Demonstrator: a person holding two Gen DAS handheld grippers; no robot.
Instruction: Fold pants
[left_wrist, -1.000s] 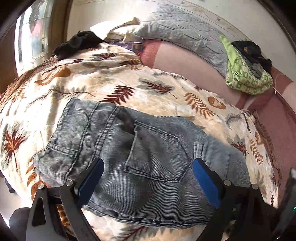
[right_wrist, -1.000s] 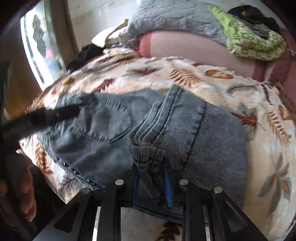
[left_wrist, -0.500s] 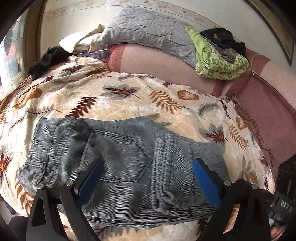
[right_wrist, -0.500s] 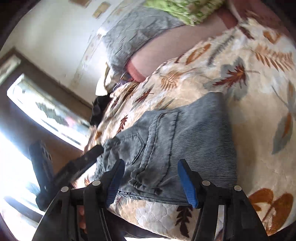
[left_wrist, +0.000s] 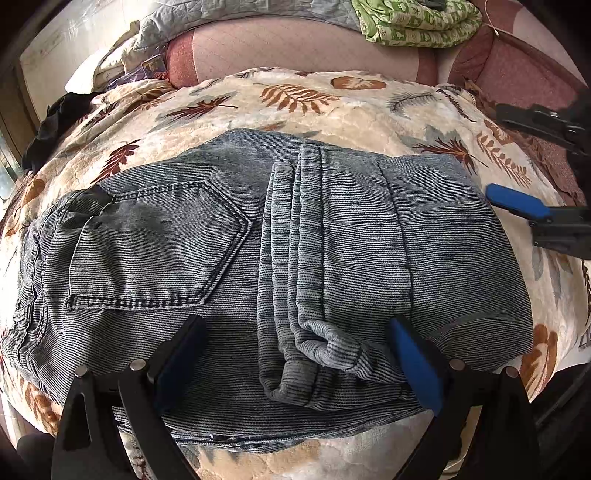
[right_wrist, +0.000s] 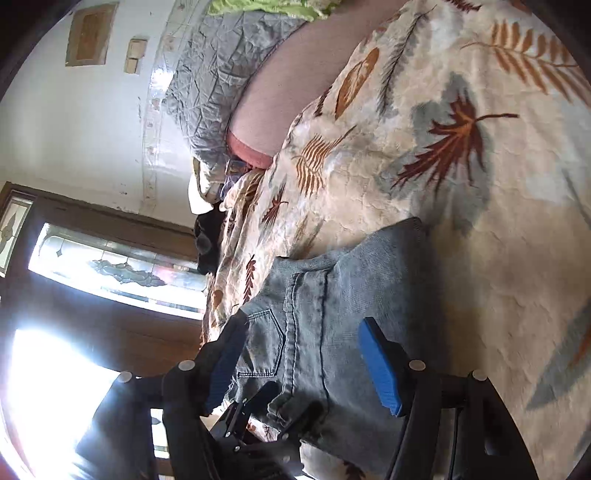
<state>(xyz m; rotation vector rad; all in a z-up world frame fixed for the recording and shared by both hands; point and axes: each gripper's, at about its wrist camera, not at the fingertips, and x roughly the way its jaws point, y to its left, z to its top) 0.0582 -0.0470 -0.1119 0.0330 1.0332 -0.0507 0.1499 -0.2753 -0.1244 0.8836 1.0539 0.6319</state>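
On the leaf-print blanket (left_wrist: 369, 110), folded pants (left_wrist: 258, 240), left hand-held gripper (left_wrist: 299, 354) agape, right hand-held gripper (right_wrist: 303, 369) opening, empty, near edge cropped.

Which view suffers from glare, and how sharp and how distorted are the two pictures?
Right wrist view: strong white glare at lower left beside the window, the picture is rolled sideways, and the jeans look slightly soft. Left wrist view: evenly lit and sharp on the jeans; the fisheye bulges the leaf-print blanket.

Between the blue-padded black fingers (left_wrist: 415, 360) lie faded blue-grey ribbed pants (left_wrist: 258, 251), on a cream blanket (left_wrist: 332, 107) with rust and grey leaves beyond them, and farther off a green-patterned cloth (left_wrist: 413, 22).
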